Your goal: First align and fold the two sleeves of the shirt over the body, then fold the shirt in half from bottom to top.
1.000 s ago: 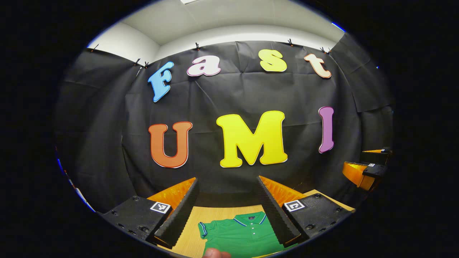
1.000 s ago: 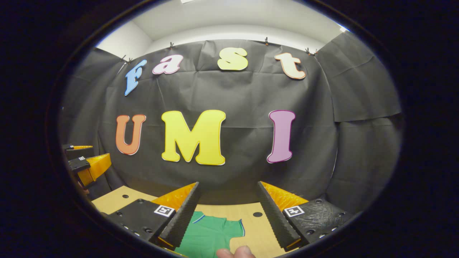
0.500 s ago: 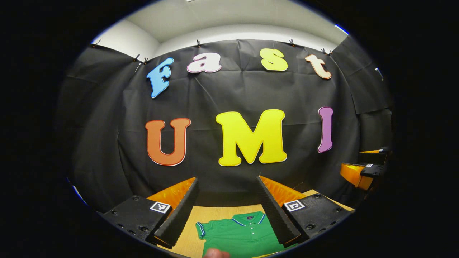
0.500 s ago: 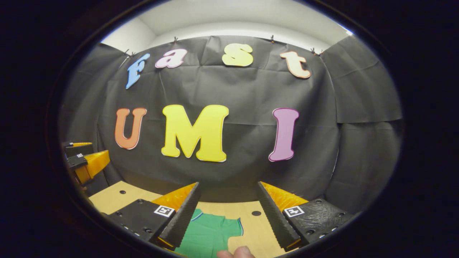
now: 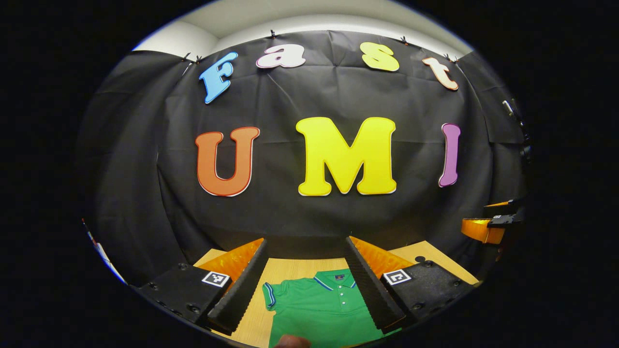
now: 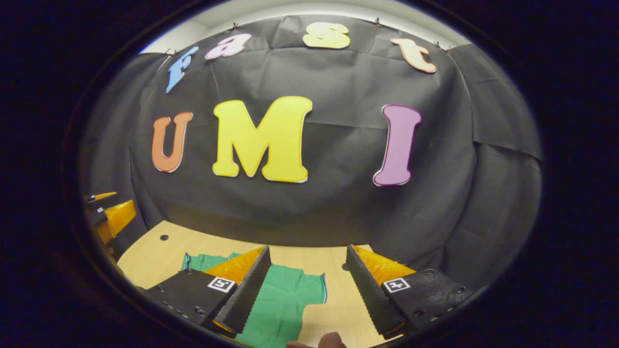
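A green polo shirt [image 5: 319, 309] lies flat on the light wooden desk [image 5: 285, 267], front side up, with its collar toward the black cloth wall [image 5: 309, 212]. The collar and the sleeve cuffs carry a thin blue and white edging, and a short button placket runs down from the neck. Both sleeves lie spread out to the sides, not folded over the body.

The left gripper [image 5: 305, 280] hangs above the shirt with its fingers spread wide and nothing between them; its view looks down on the collar, the placket and one short sleeve [image 5: 269, 295]. At the right edge of that view the right gripper [image 5: 488, 227] shows farther off, held above the desk.

The right gripper [image 6: 305, 285] is likewise wide open and holds nothing. Its view takes in the shirt's other short sleeve [image 6: 309, 290] lying on bare wood, and a small dark hole [image 6: 164, 237] in the desk top. The left gripper [image 6: 104, 217] shows at that view's left edge. A fingertip [image 6: 331, 340] peeks in at the bottom of the right gripper view.
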